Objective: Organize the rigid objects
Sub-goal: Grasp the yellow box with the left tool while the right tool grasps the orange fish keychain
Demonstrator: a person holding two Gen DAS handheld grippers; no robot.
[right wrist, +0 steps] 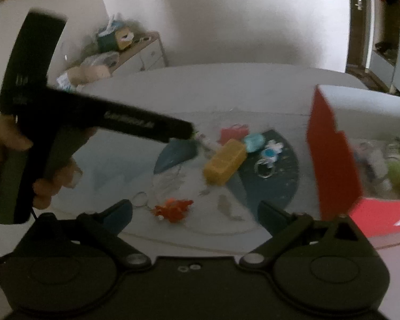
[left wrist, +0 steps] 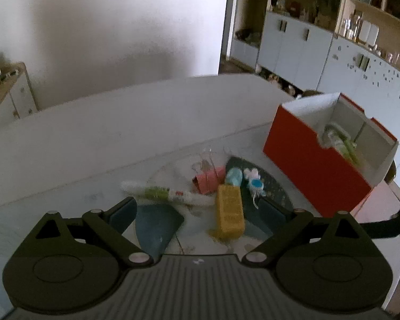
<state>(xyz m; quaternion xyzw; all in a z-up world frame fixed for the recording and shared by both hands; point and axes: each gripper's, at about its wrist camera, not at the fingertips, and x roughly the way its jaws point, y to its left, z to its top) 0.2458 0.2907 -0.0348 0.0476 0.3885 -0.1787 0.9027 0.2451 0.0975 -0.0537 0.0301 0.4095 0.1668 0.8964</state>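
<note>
Small objects lie on a round clear plate (left wrist: 170,170) on the white table: a yellow block (left wrist: 230,214), a pink binder clip (left wrist: 208,180), a light blue case (left wrist: 234,176), a blue-and-white keyring charm (left wrist: 254,182) and a white-green tube (left wrist: 168,194). My left gripper (left wrist: 198,208) is open and empty just above them. In the right wrist view my right gripper (right wrist: 196,213) is open and empty above an orange charm (right wrist: 173,209); the yellow block (right wrist: 224,164) lies beyond it. The left gripper's body (right wrist: 93,117) reaches in from the left. An open red box (left wrist: 320,165) stands at the right.
The red box (right wrist: 333,160) holds a green-white item (left wrist: 341,144) and other small things. A metal ring (right wrist: 265,168) lies on a dark teal patch of the plate. Cabinets and shelves stand behind the table at right, a low cabinet at left.
</note>
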